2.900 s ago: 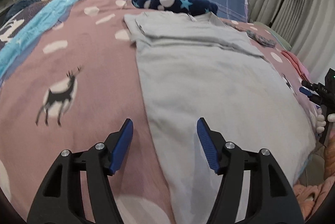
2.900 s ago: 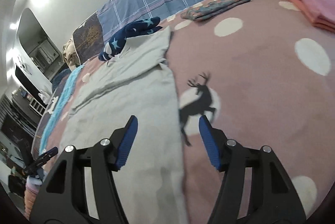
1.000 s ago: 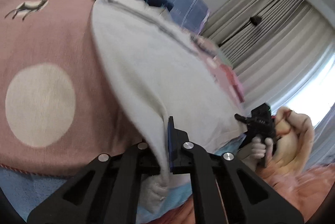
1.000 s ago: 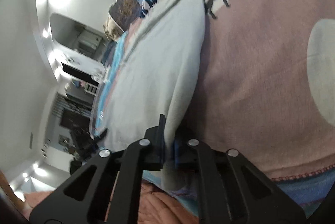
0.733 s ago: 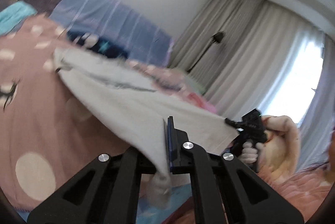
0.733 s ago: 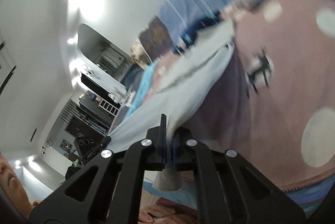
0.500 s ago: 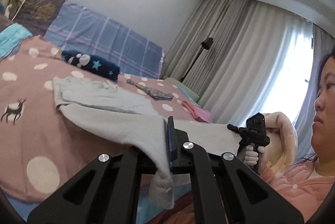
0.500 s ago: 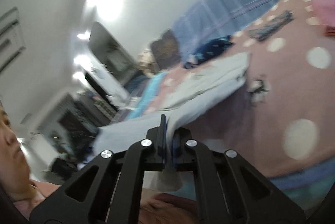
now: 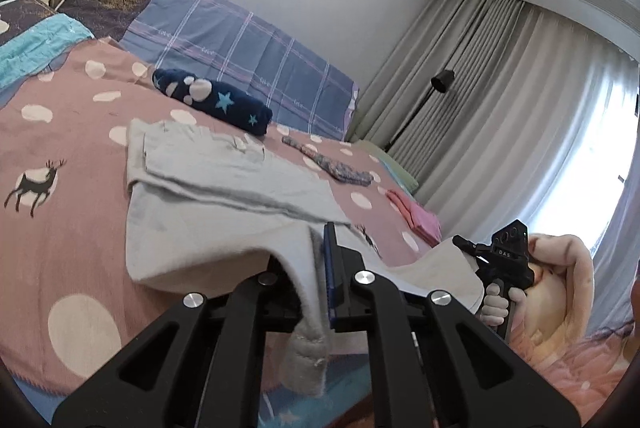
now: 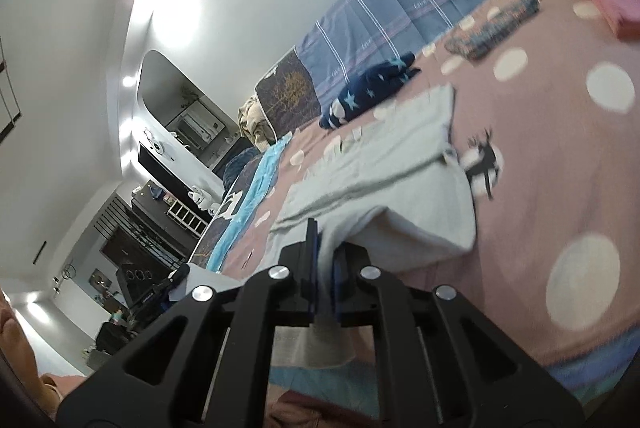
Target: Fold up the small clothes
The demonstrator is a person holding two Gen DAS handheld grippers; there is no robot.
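Note:
A pale grey garment (image 9: 220, 203) lies lengthwise on the pink dotted bedspread (image 9: 60, 155), its sleeves folded in at the far end. Its near hem hangs lifted off the bed between my two grippers. The left gripper (image 9: 316, 260) pinches the hem's left corner, and a cloth tail hangs below the blue pads. The right gripper (image 10: 326, 252) pinches the other corner of the garment (image 10: 380, 163). Both jaws are opening slightly, with cloth still pressed between the pads. In the left wrist view a hand holds the right gripper (image 9: 500, 260) at the far right.
A navy star-patterned roll (image 9: 216, 99), a folded patterned piece (image 9: 332, 167) and a folded pink piece (image 9: 416, 216) lie further back on the bed. Behind them are a plaid pillow (image 9: 240, 39), curtains and a floor lamp (image 9: 440, 83). Shelves and furniture (image 10: 160, 163) stand beyond the bed's left side.
Both grippers, first open over the flat garment, shut on its near hem. Over the last second they rose and levelled out, lifting the hem off the bed.

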